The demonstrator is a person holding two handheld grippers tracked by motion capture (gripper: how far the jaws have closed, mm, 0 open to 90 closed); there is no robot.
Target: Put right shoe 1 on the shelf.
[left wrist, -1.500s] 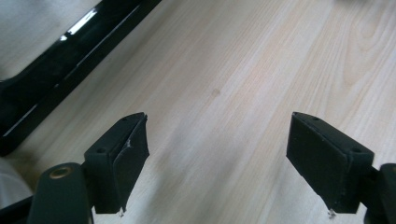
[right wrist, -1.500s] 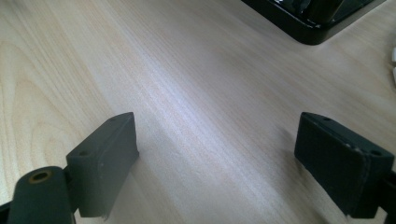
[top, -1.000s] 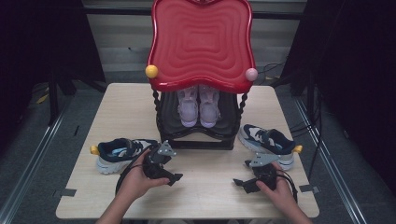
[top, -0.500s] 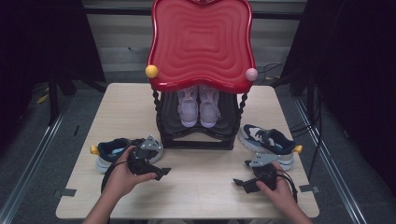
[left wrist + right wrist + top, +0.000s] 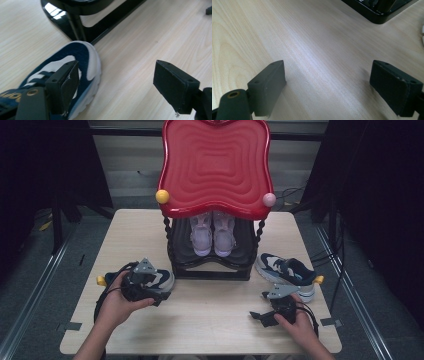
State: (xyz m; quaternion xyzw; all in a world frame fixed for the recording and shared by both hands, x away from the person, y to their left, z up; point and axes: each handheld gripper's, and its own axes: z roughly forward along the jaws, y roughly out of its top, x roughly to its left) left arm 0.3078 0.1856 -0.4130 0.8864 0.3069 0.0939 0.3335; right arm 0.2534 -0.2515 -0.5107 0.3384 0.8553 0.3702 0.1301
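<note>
Looking along the left gripper (image 5: 115, 87), we see its jaws standing wide apart with nothing between them but bare bench (image 5: 140, 50). One jaw hangs over the toe of a navy and white sneaker (image 5: 82, 60); we cannot tell whether it touches. That toe lies just beside the glossy black foot of a rack (image 5: 82, 17).

The high view adds what this close look leaves out: the left hand (image 5: 117, 302) grips the left gripper (image 5: 150, 285) from behind, over that same sneaker (image 5: 162, 279), which lies on the bench's (image 5: 210, 320) left side, next to the rack's (image 5: 210, 267) base. A pair of pale shoes (image 5: 212, 232) stands in the rack under its red top (image 5: 215, 165).

Along the right gripper (image 5: 327, 87), the jaws are also wide apart, over bare wood, with a corner of the rack at the top. From above, the right hand (image 5: 300, 322) holds the right gripper (image 5: 265, 316) low near the bench's front right, and a second navy sneaker (image 5: 287, 272) lies just behind it.
</note>
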